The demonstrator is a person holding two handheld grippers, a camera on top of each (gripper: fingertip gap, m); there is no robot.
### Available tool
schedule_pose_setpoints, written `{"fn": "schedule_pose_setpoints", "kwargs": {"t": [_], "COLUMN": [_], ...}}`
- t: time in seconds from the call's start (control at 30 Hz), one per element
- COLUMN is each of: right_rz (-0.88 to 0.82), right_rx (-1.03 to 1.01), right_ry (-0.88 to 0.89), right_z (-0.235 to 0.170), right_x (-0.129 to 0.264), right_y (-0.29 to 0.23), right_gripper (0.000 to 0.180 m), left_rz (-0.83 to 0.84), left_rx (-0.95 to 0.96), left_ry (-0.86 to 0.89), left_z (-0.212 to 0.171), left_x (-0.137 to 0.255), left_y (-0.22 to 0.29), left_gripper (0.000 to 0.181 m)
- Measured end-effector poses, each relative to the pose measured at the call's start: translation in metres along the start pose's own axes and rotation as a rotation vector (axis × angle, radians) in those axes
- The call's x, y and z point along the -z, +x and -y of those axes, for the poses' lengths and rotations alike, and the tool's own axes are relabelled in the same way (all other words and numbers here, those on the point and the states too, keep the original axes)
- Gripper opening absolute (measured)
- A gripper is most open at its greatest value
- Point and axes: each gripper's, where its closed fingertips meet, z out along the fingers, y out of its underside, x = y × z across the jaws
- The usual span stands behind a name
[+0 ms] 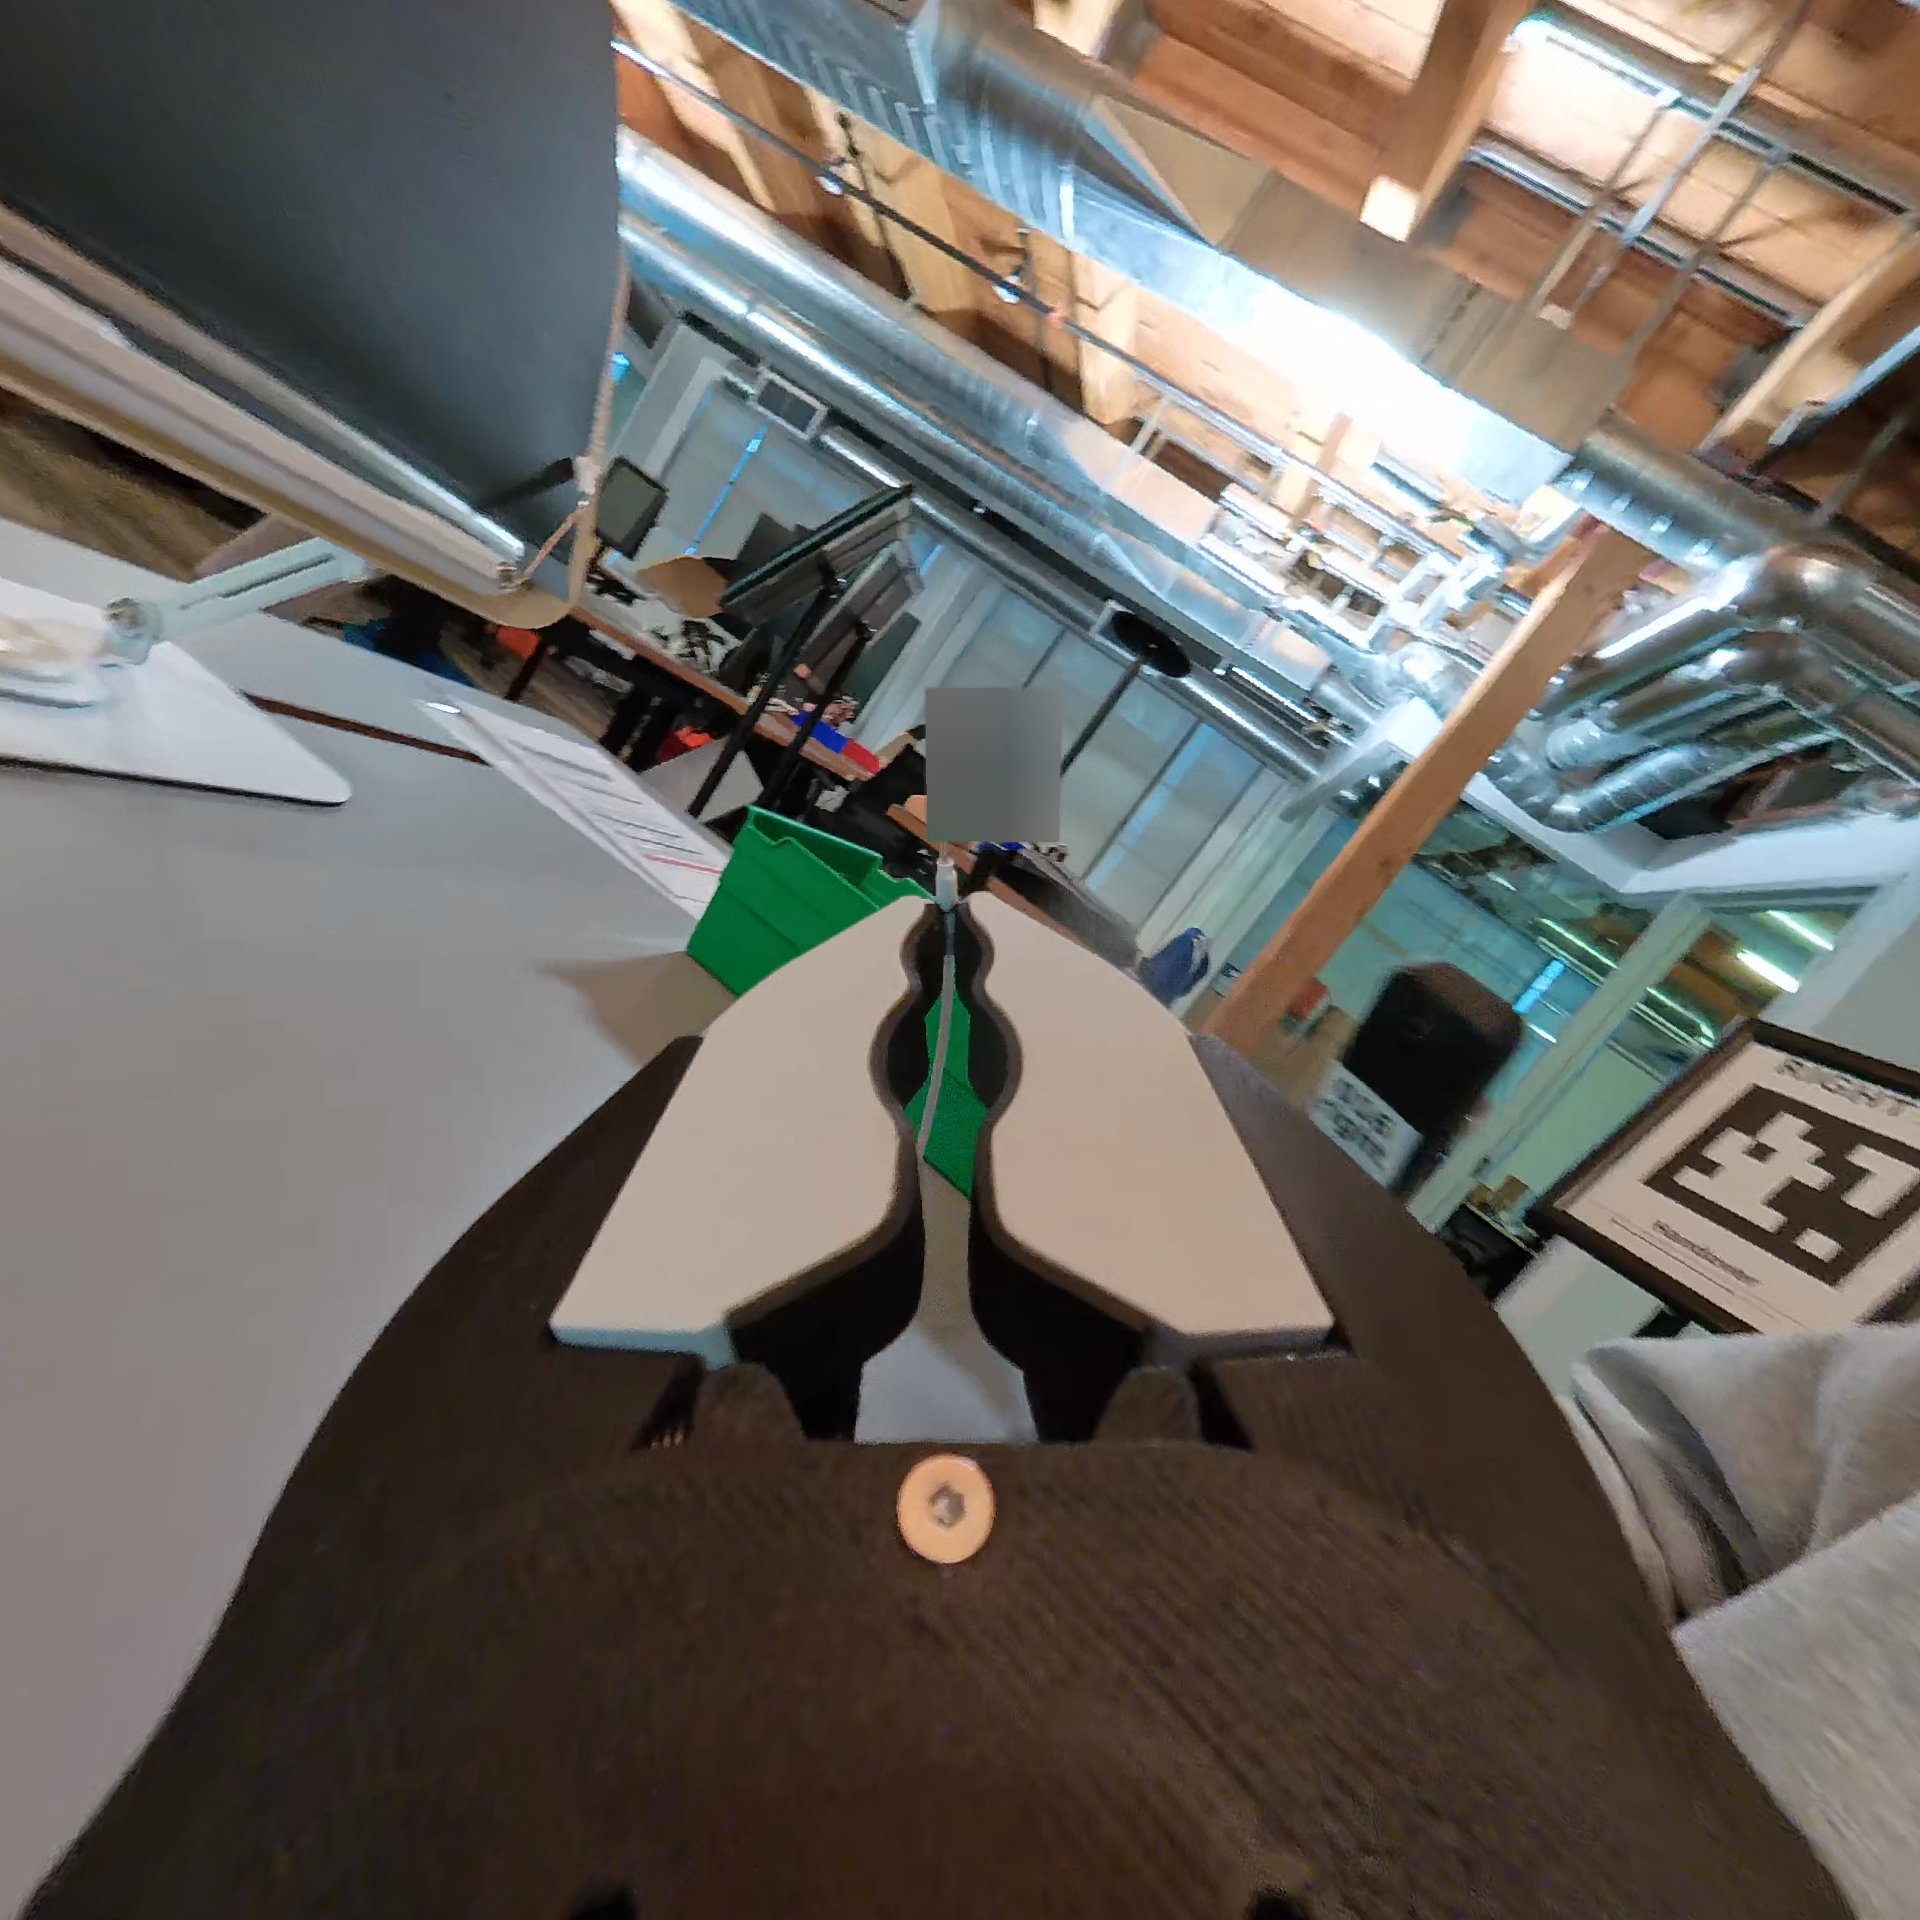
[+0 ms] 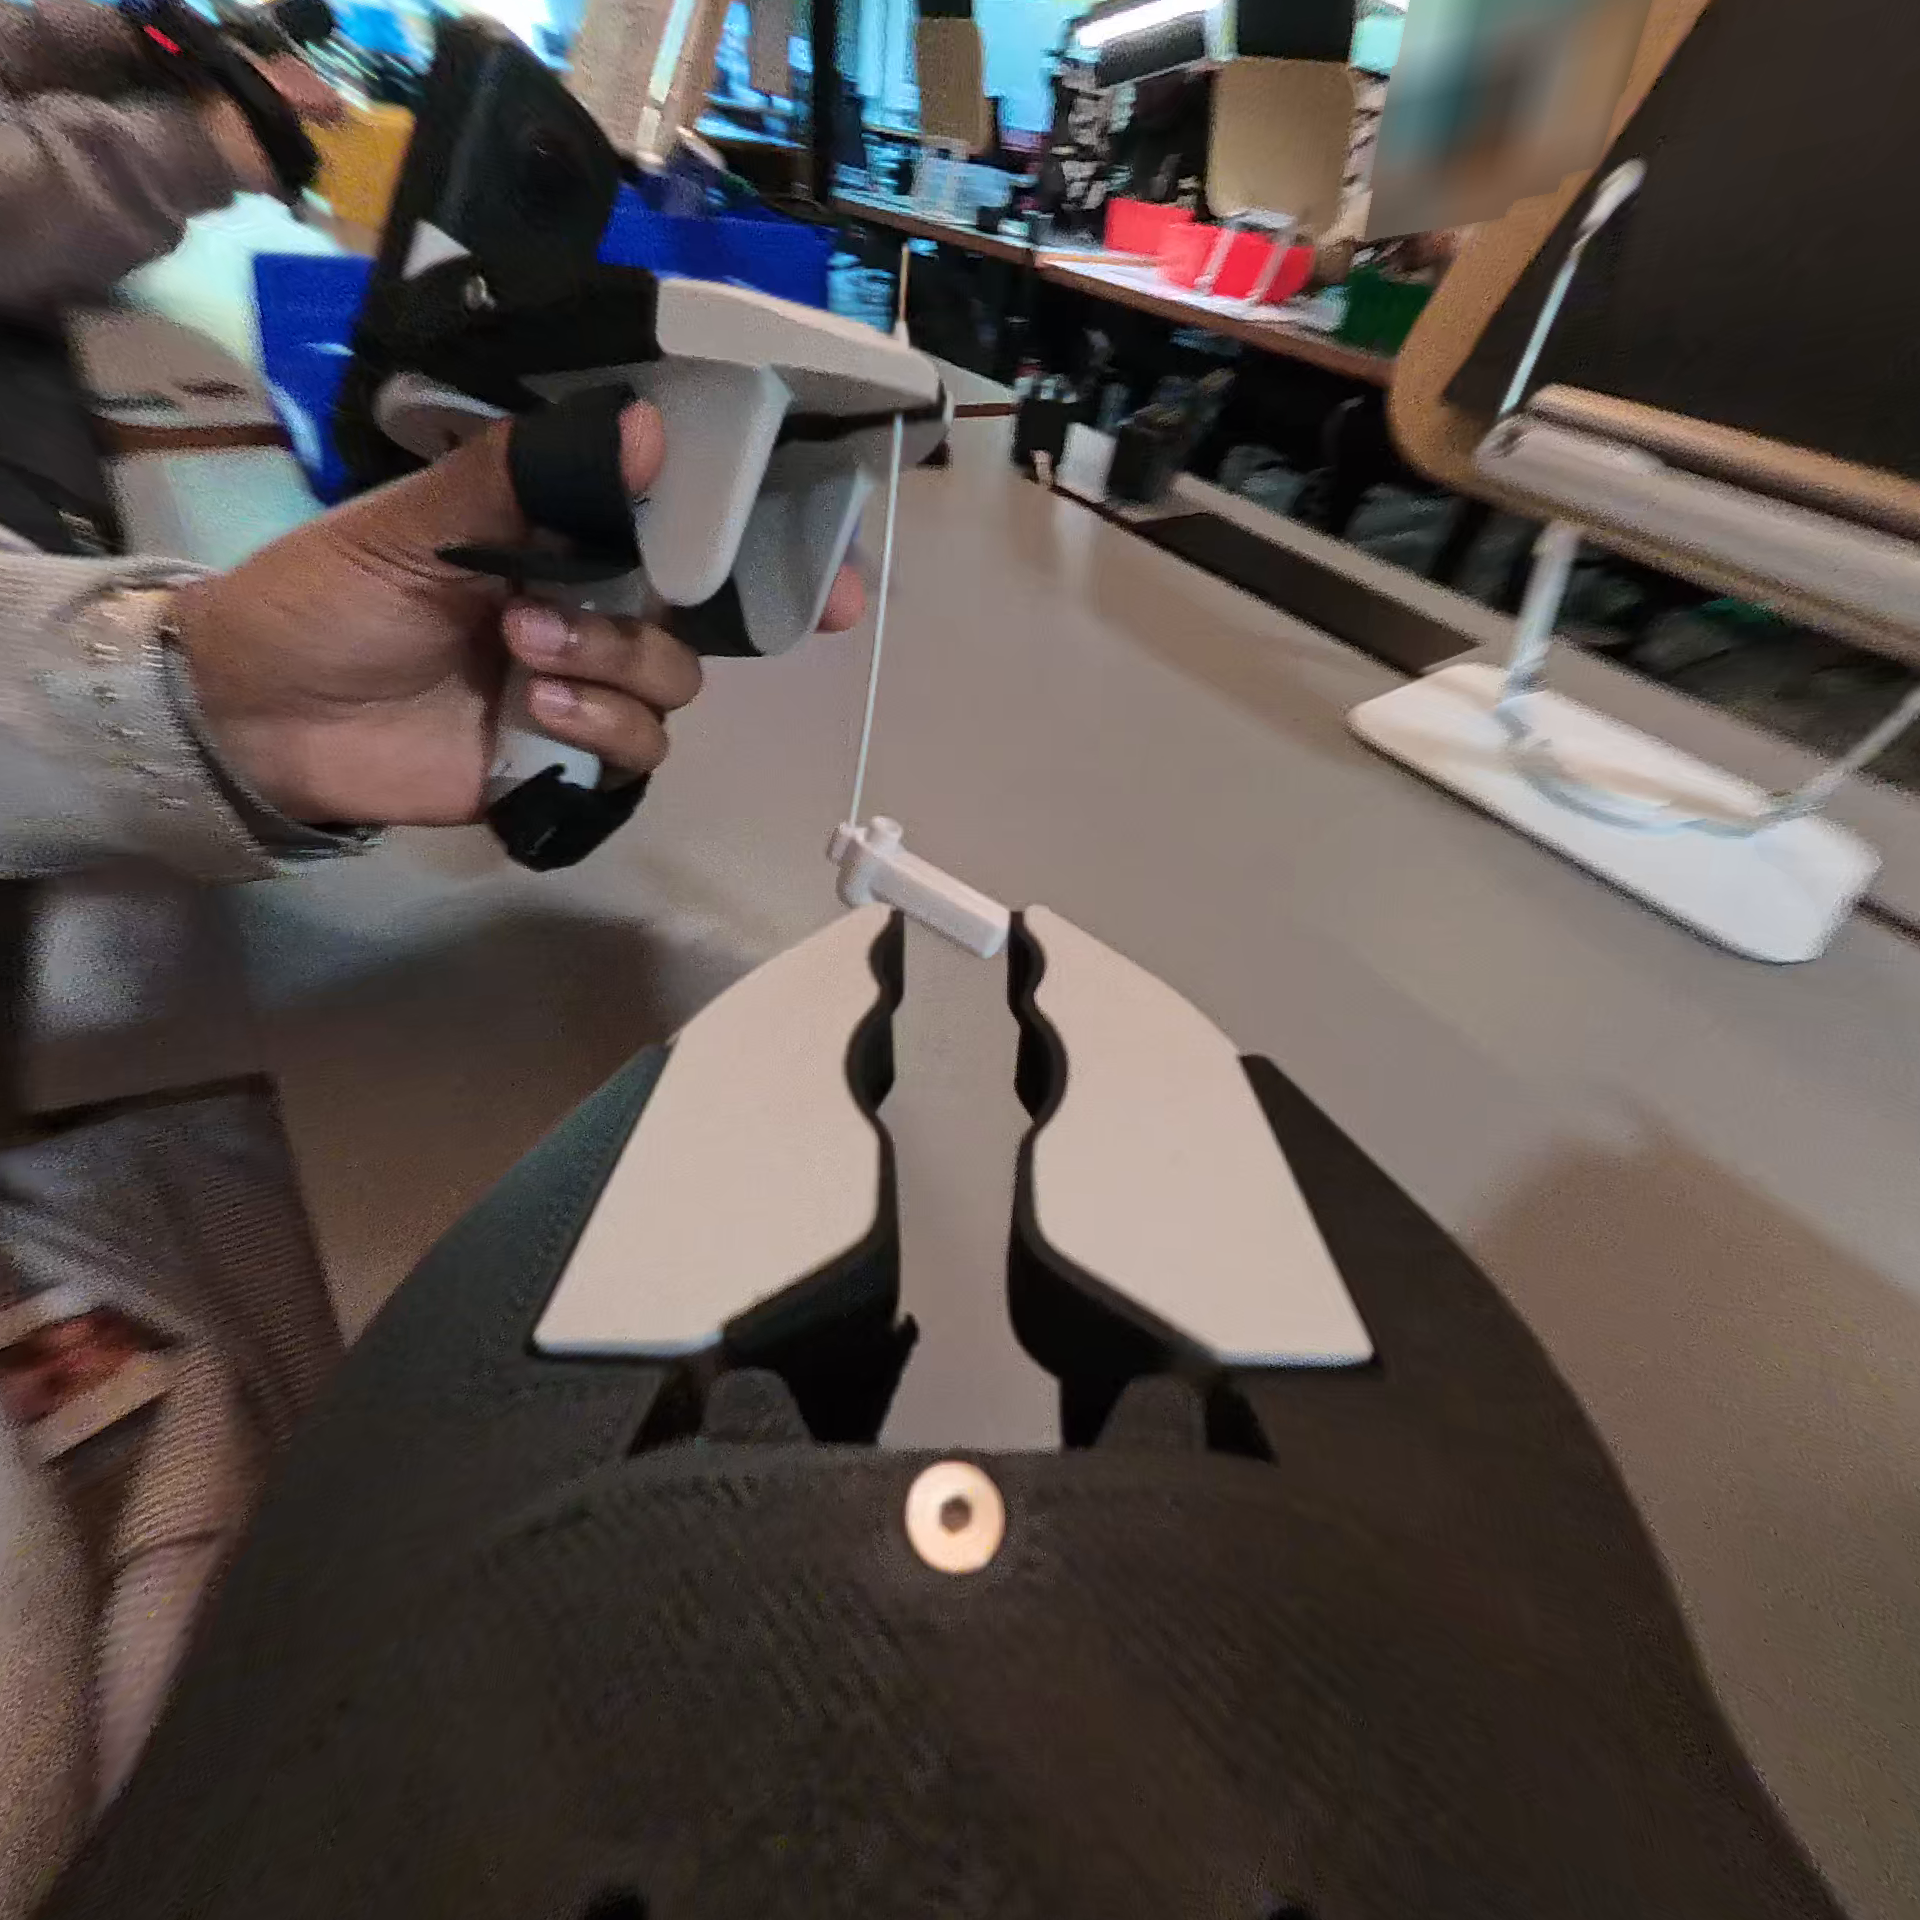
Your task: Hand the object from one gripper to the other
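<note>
Plainly, the thin white plastic tie with its blocky tab end hung in the air over the smooth grey desk, its strap pinched by our left gripper, whose jaws were closed on it. We judged the handover about half done: our right gripper had its jaws partly open, the stiff tab at their tips, not yet clamped. Closing the right and releasing the left remained. The pads were matte pale grey with wavy inner edges; the bodies were ribbed black print.
</note>
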Motion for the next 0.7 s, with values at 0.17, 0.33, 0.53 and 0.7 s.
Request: {"fn": "schedule_pose_setpoints", "kwargs": {"t": [0.17,0.33,0.53,0.7], "right_rz": [-0.042,0.011,0.127,0.16], "right_rx": [-0.028,-0.061,-0.127,-0.147], "right_ry": [-0.036,-0.03,-0.036,-0.024], "right_z": [-0.004,-0.007,-0.012,-0.011], "right_x": [-0.019,-0.025,-0.018,-0.016], "right_y": [-0.028,-0.035,-0.032,-0.032], "right_gripper": [0.051,0.068,0.027,0.023], "left_rz": [0.048,-0.035,-0.088,-0.121], "left_rx": [0.022,0.043,0.018,0.031], "left_ry": [0.051,0.016,-0.01,-0.011], "left_z": [0.0,-0.013,-0.017,-0.017], "left_x": [0.001,-0.008,-0.012,-0.012], "left_y": [0.005,0.027,0.039,0.044], "left_gripper": [0.002,0.003,0.003,0.003]}}
